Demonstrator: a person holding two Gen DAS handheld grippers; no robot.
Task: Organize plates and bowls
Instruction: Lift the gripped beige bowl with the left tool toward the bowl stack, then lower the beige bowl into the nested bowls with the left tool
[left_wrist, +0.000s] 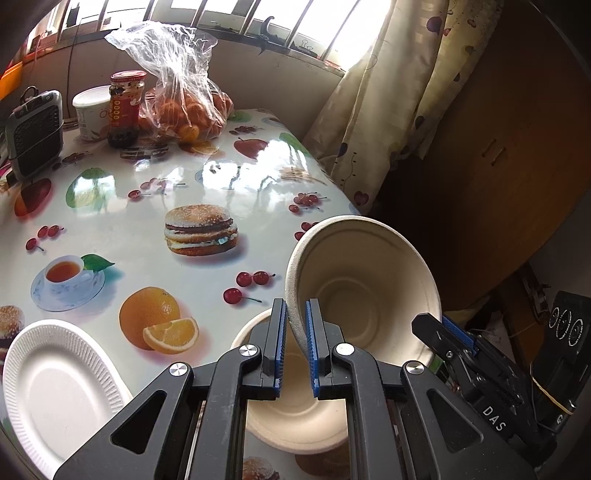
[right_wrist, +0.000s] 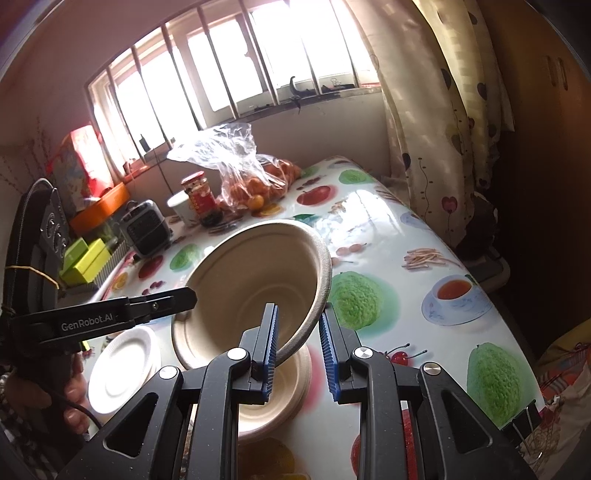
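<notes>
Your left gripper (left_wrist: 295, 345) pinches the tilted bowl (left_wrist: 364, 280) by its rim above the lower bowl (left_wrist: 295, 417) near the table's (left_wrist: 207, 177) front edge; your right gripper (right_wrist: 297, 352) is open astride the rim. Next, level the bowl and nest it.
</notes>
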